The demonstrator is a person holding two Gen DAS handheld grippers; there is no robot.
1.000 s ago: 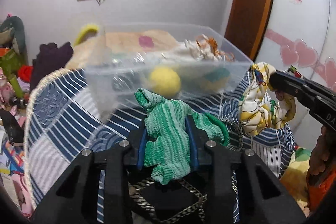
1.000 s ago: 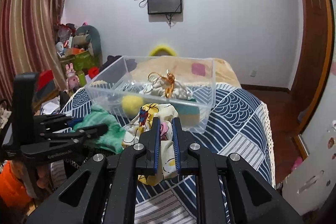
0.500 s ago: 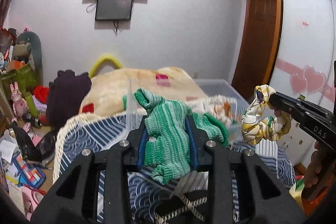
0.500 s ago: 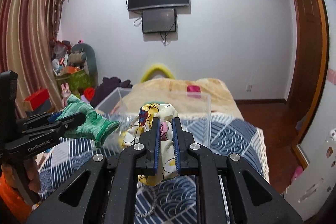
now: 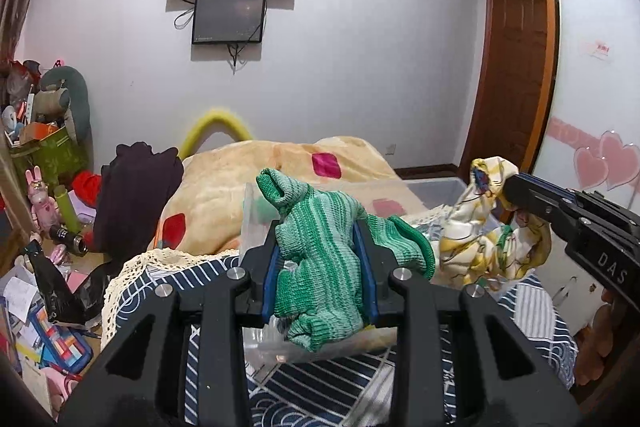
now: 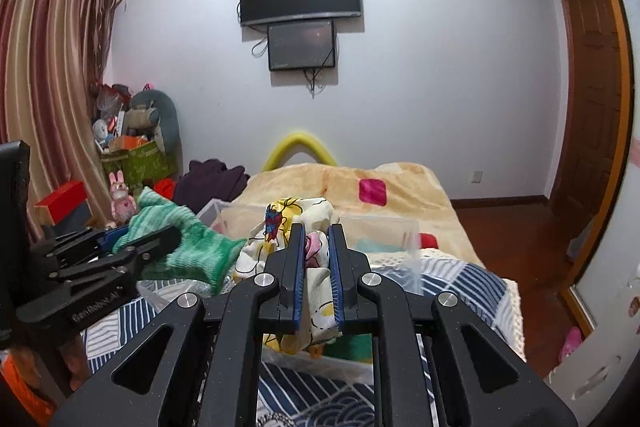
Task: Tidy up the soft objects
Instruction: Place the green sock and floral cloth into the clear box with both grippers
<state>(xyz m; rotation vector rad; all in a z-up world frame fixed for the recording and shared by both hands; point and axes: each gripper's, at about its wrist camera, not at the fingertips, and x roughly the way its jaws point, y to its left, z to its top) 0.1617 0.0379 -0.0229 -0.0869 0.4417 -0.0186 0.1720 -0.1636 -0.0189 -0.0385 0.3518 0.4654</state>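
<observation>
My left gripper (image 5: 320,227) is shut on a green knitted sock (image 5: 320,267), held up above the bed; the sock also shows in the right wrist view (image 6: 188,243). My right gripper (image 6: 316,231) is shut on a yellow-and-white patterned cloth (image 6: 296,215), which hangs to the right of the sock in the left wrist view (image 5: 484,243). A clear plastic bin (image 6: 384,231) sits on the bed just beyond and below both grippers; its rim shows in the left wrist view (image 5: 436,187). Its contents are mostly hidden.
The bin stands on a blue-and-white patterned bedspread (image 6: 460,279) over a beige blanket (image 5: 248,179). A dark purple garment (image 5: 136,195) lies at the bed's left. Toys and boxes clutter the floor at left (image 5: 44,187). A wooden door (image 5: 516,79) stands at the right.
Both grippers have risen with their cloths and tilted up, so the bin has dropped low in both views and the wall and screens now fill the upper part.
</observation>
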